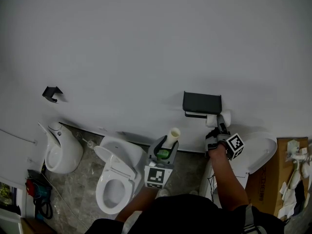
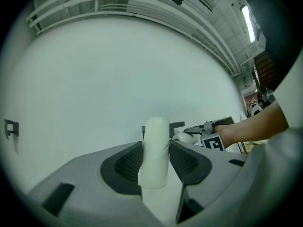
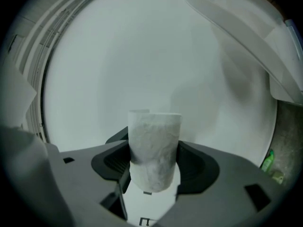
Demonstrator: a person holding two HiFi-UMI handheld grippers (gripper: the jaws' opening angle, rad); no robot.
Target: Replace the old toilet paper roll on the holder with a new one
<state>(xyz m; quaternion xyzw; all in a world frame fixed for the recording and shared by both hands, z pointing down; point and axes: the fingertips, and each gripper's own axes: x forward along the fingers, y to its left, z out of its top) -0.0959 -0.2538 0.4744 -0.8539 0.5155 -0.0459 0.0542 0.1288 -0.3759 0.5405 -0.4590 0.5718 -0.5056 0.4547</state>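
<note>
A black toilet paper holder (image 1: 202, 103) is fixed to the white wall. My right gripper (image 1: 219, 124) is just below its right end, shut on a white toilet paper roll (image 1: 211, 120). In the right gripper view that roll (image 3: 154, 148) stands upright between the jaws. My left gripper (image 1: 167, 148) hangs lower and to the left, shut on a pale, bare cardboard tube (image 1: 173, 135). The tube (image 2: 156, 148) is upright between the jaws in the left gripper view, with the holder (image 2: 179, 125) and the right gripper (image 2: 204, 128) behind it.
A white toilet (image 1: 115, 179) with its seat down stands below the left gripper. A second white fixture (image 1: 62, 151) is at the left, under a black wall hook (image 1: 51, 93). A white lid (image 1: 261, 152) and a cardboard box (image 1: 287, 172) are at the right.
</note>
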